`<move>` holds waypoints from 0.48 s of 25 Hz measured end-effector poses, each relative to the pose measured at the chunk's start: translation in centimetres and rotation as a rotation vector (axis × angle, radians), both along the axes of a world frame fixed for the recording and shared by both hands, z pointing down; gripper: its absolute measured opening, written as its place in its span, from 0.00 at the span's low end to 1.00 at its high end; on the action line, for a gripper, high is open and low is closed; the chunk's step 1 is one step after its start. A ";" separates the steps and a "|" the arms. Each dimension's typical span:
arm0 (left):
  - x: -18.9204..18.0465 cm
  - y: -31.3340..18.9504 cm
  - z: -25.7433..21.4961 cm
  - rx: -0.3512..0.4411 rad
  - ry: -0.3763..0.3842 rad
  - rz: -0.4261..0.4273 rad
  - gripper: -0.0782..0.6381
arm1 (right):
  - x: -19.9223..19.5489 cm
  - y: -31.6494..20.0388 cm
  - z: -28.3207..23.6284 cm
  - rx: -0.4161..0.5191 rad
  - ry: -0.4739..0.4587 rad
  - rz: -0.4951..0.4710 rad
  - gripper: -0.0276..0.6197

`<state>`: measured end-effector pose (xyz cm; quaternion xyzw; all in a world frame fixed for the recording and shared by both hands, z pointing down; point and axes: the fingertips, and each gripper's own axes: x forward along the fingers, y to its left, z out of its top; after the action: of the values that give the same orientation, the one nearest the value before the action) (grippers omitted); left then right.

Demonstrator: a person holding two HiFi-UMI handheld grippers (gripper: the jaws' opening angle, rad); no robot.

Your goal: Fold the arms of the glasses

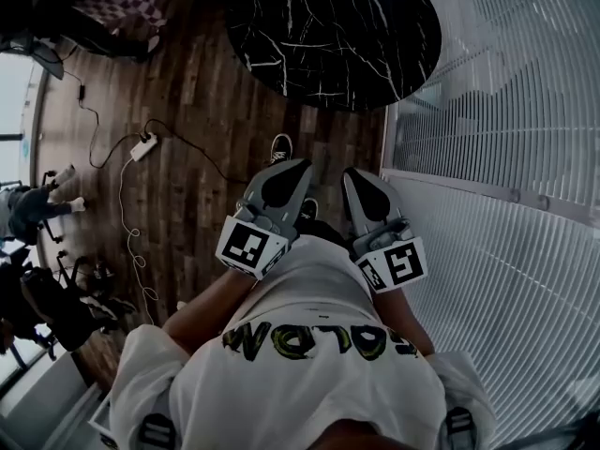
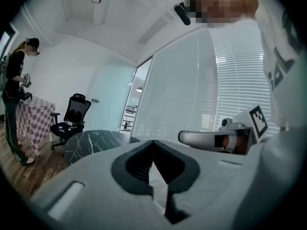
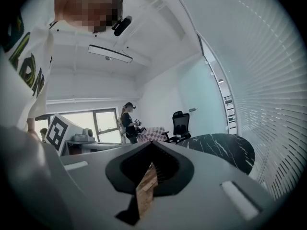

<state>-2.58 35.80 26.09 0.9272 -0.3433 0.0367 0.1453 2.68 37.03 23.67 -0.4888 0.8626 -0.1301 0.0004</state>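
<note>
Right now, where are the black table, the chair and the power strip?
Black table (image 1: 337, 36), head view, its top.
Chair (image 2: 78, 107), left gripper view, its backrest.
Power strip (image 1: 143, 146), head view, its middle.

Office, swivel chair (image 2: 72, 115); slatted glass partition (image 1: 506, 111), marble table (image 1: 328, 26)

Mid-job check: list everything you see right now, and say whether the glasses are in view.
table: 1, black marble with white veins, round, ahead of both grippers
floor: brown wood, below
power strip: 1, white, on the floor at left, with cable
blinds: white, along the right side
office chair: 1, black, beyond the table
checked cloth: 1, on a far table
bystander: 1, dark top, beside the checked cloth
glasses: none in view
shoe: 1, dark, white sole, on the floor
shirt: 1, white, yellow-green lettering
left gripper: grey, shut, empty
right gripper: grey, shut, empty
</note>
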 end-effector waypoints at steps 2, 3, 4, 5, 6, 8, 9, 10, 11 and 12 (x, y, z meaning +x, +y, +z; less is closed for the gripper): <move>-0.1 -2.2 0.2 -0.002 0.000 -0.003 0.11 | -0.2 -1.9 0.1 -0.003 0.006 -0.002 0.04; -0.2 -3.3 0.2 -0.004 0.001 -0.003 0.11 | -0.4 -2.9 0.2 -0.007 0.009 -0.005 0.04; -0.3 -4.4 0.2 -0.007 0.004 -0.002 0.11 | -0.6 -4.1 0.2 -0.009 0.013 -0.009 0.04; -0.5 -5.6 0.1 -0.009 0.008 -0.001 0.11 | -0.9 -5.3 0.2 -0.012 0.019 -0.013 0.04; -0.7 -6.9 0.0 -0.011 0.012 0.000 0.11 | -1.2 -6.5 0.2 -0.014 0.026 -0.018 0.04; -1.2 -9.4 -0.3 -0.013 0.018 0.007 0.11 | -2.0 -9.1 0.0 -0.013 0.037 -0.024 0.04; -1.5 -10.6 -0.4 -0.014 0.019 0.011 0.11 | -2.5 -10.4 -0.2 -0.010 0.040 -0.026 0.04; -1.7 -11.8 -0.4 -0.014 0.020 0.015 0.11 | -2.9 -11.7 -0.4 -0.007 0.041 -0.027 0.04; -2.1 -13.0 -0.5 -0.015 0.020 0.018 0.11 | -3.3 -12.9 -0.5 -0.005 0.043 -0.028 0.04; -2.4 -14.3 -0.4 -0.015 0.019 0.020 0.11 | -3.7 -14.1 -0.6 -0.004 0.047 -0.029 0.04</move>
<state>-4.98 21.55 25.66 0.9298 -0.3321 0.0321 0.1553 -1.02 22.92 23.12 -0.4792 0.8691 -0.1205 -0.0225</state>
